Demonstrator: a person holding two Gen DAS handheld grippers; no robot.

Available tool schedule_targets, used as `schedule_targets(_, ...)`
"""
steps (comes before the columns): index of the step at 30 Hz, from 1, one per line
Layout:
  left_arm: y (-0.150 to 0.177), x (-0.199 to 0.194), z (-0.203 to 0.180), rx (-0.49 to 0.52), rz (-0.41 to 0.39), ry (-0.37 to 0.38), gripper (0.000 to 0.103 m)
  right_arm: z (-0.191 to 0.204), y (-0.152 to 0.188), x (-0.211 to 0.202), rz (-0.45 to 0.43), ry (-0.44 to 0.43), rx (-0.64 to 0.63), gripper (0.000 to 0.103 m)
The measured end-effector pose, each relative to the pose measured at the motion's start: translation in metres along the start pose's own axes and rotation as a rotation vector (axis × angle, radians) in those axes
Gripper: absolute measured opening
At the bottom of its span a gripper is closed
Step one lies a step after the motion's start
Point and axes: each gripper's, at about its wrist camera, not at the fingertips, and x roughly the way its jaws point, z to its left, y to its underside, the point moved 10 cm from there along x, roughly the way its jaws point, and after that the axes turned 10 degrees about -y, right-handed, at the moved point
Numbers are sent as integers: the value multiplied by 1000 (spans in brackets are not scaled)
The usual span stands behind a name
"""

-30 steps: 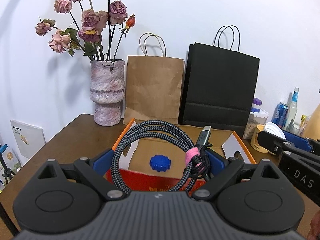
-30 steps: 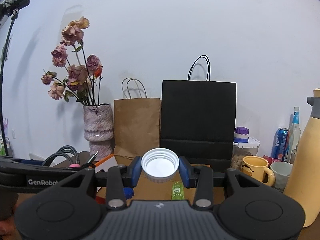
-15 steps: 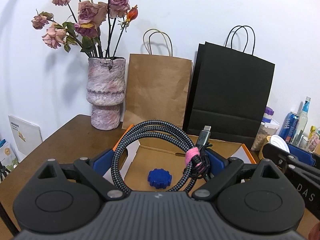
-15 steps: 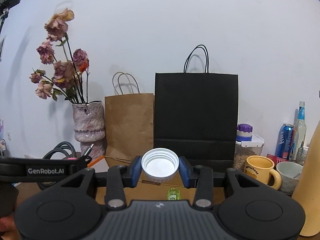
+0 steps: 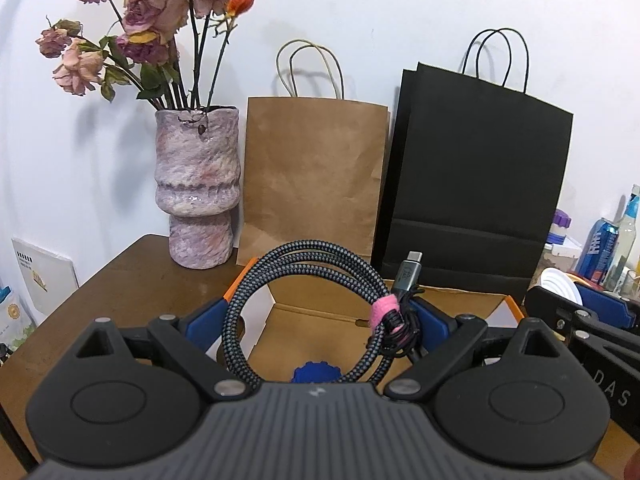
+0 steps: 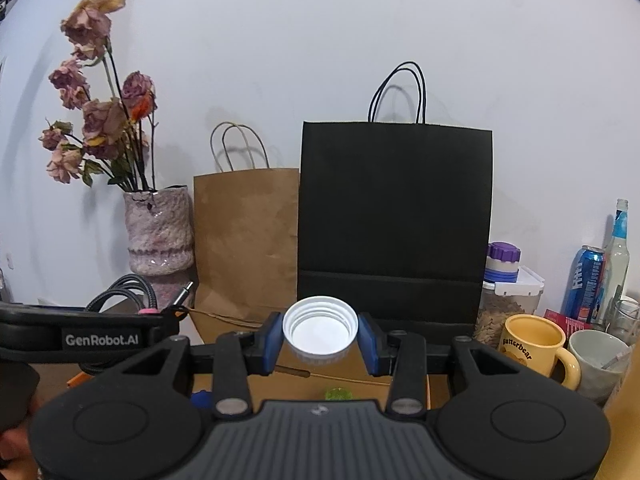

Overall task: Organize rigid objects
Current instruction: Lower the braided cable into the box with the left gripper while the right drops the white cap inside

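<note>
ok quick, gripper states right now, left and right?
Left gripper: closed on the coiled braided cable, above the open cardboard box.
Right gripper: closed on the white bottle cap, open side facing the camera.

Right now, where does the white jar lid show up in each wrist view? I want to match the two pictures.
Left wrist view: the white jar lid sits at the far right edge, seen side-on, held in the right claw.
Right wrist view: lower centre, open side facing the camera, clamped in the right claw.
Shared landmark: the black paper bag against the wall.
</note>
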Motion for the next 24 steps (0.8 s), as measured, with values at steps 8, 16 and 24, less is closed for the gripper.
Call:
schedule_targets(8, -5, 22, -4, 9, 7, -17, 96, -8, 1, 21, 19, 0, 0, 39)
schedule_targets(16, 1, 47, -8, 38, 40, -40, 96, -13, 11, 43, 63, 4, -9, 39)
schedule_targets(24, 15, 72, -12, 71, 87, -57, 96, -20, 27, 59, 113, 11, 6, 39)
